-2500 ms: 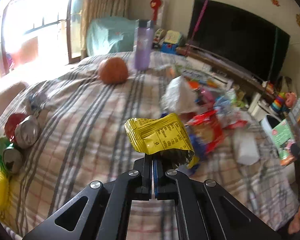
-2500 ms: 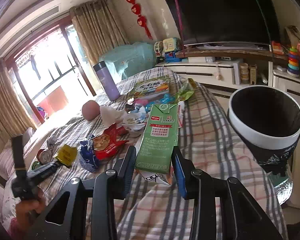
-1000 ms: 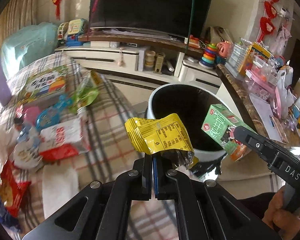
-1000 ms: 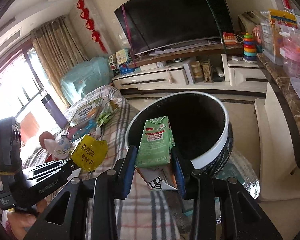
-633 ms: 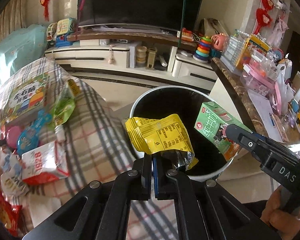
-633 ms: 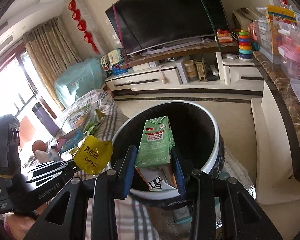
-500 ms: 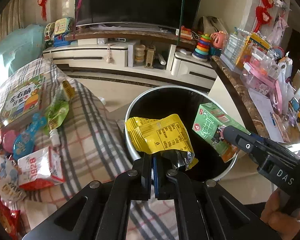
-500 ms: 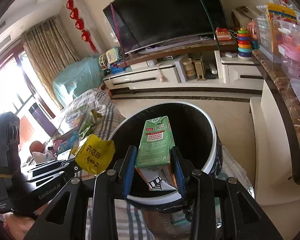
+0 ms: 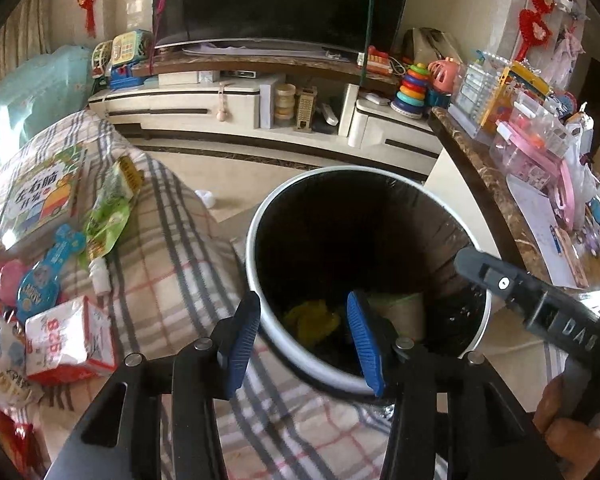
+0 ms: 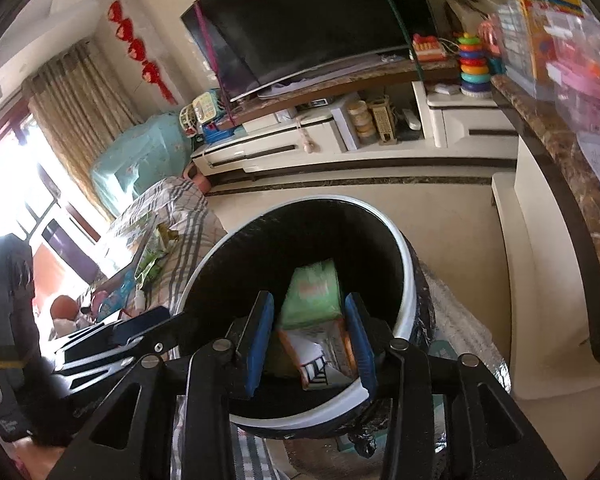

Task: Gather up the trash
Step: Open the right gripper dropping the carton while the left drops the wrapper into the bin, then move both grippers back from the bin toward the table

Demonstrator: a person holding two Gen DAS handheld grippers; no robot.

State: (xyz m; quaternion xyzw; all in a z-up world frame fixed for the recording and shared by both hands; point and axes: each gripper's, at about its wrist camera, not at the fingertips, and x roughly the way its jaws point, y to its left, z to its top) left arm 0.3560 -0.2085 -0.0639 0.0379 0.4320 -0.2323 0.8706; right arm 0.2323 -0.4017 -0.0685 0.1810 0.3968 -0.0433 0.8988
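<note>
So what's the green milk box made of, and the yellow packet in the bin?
The green milk box looks like coated cardboard: flat printed faces and folded white edges. It's blurred, so the finish is hard to judge. The yellow packet looks like thin plastic or foil film: it lies crumpled and soft at the bottom of the bin.

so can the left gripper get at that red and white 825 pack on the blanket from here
Probably yes: the left gripper stands open and empty over the bin, and the pack lies uncovered on the blanket beside it.
</note>
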